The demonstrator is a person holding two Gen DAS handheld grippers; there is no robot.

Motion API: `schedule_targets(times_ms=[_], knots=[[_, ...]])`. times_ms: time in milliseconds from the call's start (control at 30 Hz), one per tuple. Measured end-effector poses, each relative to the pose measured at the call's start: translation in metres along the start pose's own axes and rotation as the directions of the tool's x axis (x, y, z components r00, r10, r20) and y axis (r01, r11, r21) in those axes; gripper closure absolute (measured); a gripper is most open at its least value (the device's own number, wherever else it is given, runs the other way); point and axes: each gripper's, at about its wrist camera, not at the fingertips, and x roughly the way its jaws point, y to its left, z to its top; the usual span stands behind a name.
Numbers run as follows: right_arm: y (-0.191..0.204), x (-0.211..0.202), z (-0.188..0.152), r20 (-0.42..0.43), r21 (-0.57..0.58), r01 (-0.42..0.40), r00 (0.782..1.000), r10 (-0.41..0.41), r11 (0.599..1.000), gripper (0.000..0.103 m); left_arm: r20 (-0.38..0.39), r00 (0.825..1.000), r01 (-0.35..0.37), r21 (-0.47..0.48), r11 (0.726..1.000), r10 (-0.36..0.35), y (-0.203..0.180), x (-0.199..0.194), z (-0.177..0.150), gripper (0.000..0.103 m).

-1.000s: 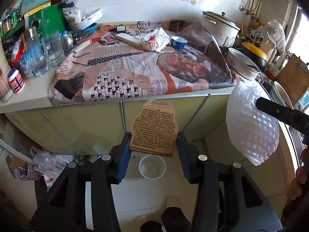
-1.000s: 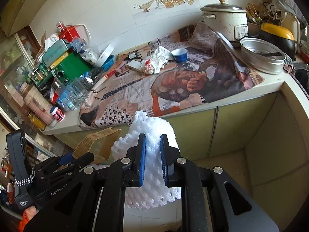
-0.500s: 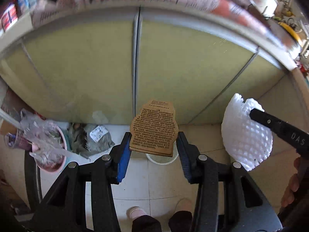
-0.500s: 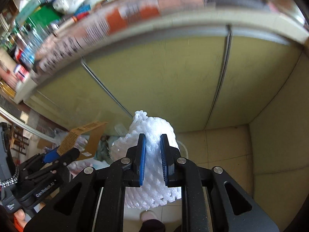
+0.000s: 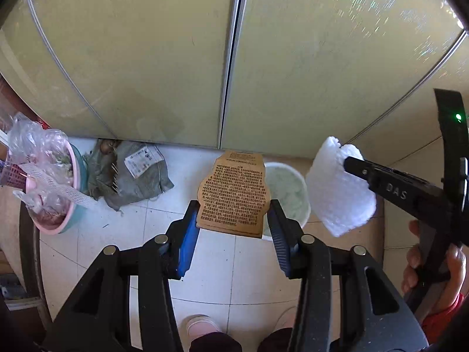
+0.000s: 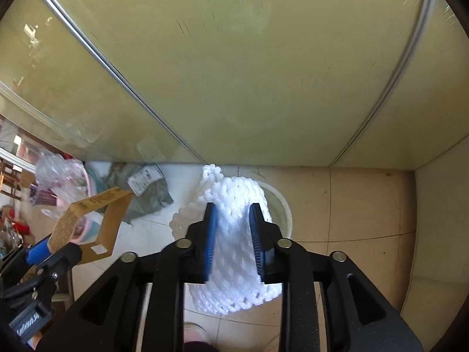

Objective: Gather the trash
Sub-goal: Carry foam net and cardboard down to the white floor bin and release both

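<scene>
left gripper (image 5: 233,228): jaws clamp brown printed card (image 5: 234,193) | right gripper (image 6: 233,239): jaws pinch white foam net (image 6: 234,252) | both over white bucket (image 5: 288,187) on floor

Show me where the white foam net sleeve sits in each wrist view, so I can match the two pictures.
Left wrist view: white foam net sleeve at right of centre, pinched by the right hand-held gripper coming in from the right edge.
Right wrist view: sleeve at bottom centre, between that gripper's blue pads.
Shared landmark: the round white bucket on the floor beneath it.
</scene>
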Motion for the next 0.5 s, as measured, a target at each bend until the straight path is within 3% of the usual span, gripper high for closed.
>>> schedule_targets(times_ms=[167,367,500], knots=[[-0.012,0.023,0.006,-0.061,0.0,-0.023,0.998,0.023,1.0,0.073,-0.038,0.999,0.013,-0.002,1.0,-0.013,-0.006,0.032,-0.001,0.057],[-0.04,0.009,0.002,-0.059,0.021,-0.031,0.998,0.032,0.999,0.068,-0.091,0.994,0.054,0.004,0.999,-0.054,-0.034,0.06,0.002,0.057],[-0.059,-0.01,0.002,-0.04,0.031,-0.022,0.999,0.023,0.999,0.066,-0.157,0.985,0.069,0.012,0.998,-0.066,-0.053,0.08,0.007,0.047]])
